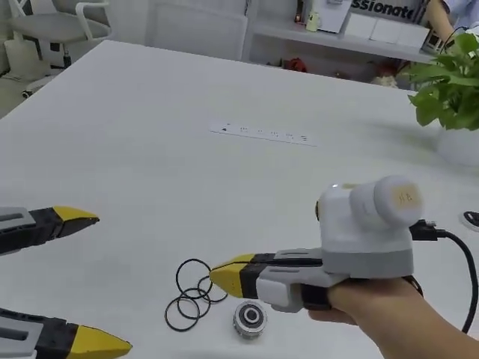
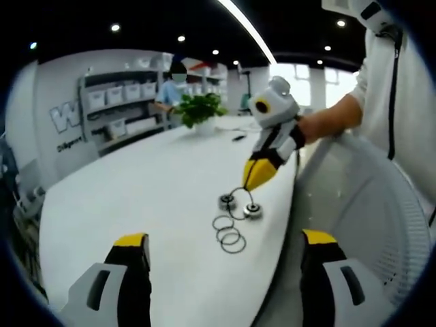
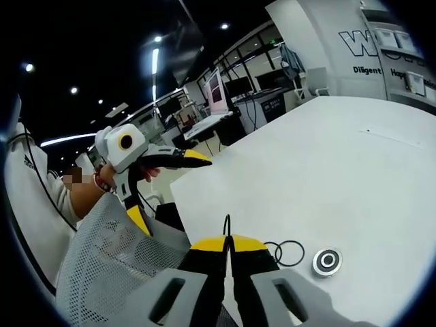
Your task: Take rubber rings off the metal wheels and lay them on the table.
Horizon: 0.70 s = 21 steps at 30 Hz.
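Right gripper (image 1: 217,275), pinched shut on one rubber ring (image 3: 227,223) yet to lay, hung over several rings (image 1: 187,299) already down at ten o'clock of the wheel (image 1: 249,317); left gripper (image 1: 108,283) gaped empty.

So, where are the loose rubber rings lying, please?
In the head view the loose rubber rings lie on the table near its front edge, just left of the metal wheel and beside the right gripper.
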Available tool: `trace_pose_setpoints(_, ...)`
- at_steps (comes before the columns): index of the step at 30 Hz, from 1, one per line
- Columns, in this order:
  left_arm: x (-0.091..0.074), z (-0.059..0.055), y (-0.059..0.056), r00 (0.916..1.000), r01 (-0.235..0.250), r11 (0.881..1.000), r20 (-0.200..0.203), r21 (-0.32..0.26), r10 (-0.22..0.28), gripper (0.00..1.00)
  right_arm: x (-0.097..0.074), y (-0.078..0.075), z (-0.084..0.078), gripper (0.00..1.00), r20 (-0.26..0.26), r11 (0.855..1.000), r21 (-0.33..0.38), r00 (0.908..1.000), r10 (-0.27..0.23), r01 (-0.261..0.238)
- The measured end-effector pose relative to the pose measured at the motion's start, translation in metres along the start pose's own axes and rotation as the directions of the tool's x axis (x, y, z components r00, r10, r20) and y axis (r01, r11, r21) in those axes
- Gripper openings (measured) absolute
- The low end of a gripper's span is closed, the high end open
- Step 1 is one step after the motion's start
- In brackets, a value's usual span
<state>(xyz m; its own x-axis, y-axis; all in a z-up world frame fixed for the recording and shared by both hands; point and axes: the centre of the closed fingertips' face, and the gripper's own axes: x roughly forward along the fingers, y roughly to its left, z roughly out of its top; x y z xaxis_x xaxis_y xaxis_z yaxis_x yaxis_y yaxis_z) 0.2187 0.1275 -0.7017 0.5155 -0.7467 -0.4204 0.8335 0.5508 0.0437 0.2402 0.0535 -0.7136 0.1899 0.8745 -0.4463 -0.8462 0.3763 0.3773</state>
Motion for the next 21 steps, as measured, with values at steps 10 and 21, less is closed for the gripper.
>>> trace_pose_setpoints(10,-0.015,-0.012,0.003,0.9995,-0.027,0.999,0.015,-0.03,0.027,0.92,0.029,0.009,-0.021,0.0,-0.084,0.999,0.029,0.9958,0.036,-0.034)
trace_pose_setpoints(21,-0.025,-0.014,0.008,0.998,-0.054,0.998,0.032,-0.039,0.055,0.91,0.047,0.007,-0.051,0.0,-0.201,0.999,0.023,0.9789,0.039,-0.035)
